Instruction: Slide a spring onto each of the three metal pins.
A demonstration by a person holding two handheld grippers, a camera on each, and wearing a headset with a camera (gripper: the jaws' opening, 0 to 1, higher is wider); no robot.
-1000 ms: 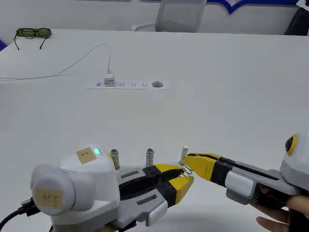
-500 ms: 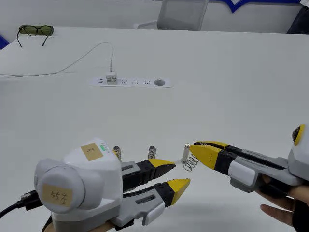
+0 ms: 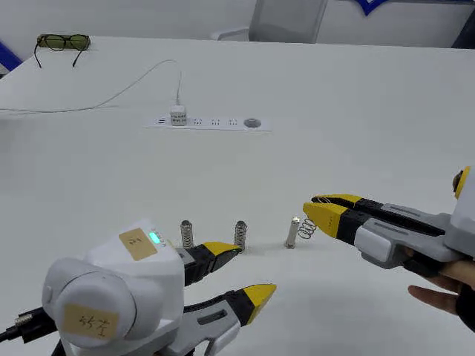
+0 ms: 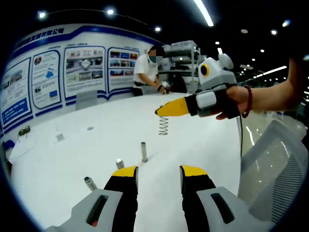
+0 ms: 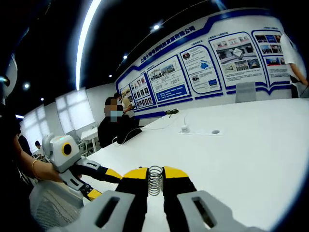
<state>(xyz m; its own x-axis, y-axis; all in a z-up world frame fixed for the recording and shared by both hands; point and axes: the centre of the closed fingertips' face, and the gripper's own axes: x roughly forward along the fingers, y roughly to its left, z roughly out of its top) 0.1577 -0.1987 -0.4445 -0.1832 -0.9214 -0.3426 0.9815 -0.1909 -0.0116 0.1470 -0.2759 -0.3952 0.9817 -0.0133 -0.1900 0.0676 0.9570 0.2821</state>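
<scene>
Right claw (image 3: 310, 209) pinching spring (image 3: 306, 228) beside last bare pin (image 3: 292, 232); left claw (image 3: 256, 268) wide, empty. Next: centre spring over pin, lower.

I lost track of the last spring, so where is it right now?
In the head view the spring is pinched in the right gripper, held just right of the bare pin at the row's right end.

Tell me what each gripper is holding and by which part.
The right gripper pinches a spring by its top end, the rest hanging free below the tips. The left gripper is open and holds nothing.
</scene>
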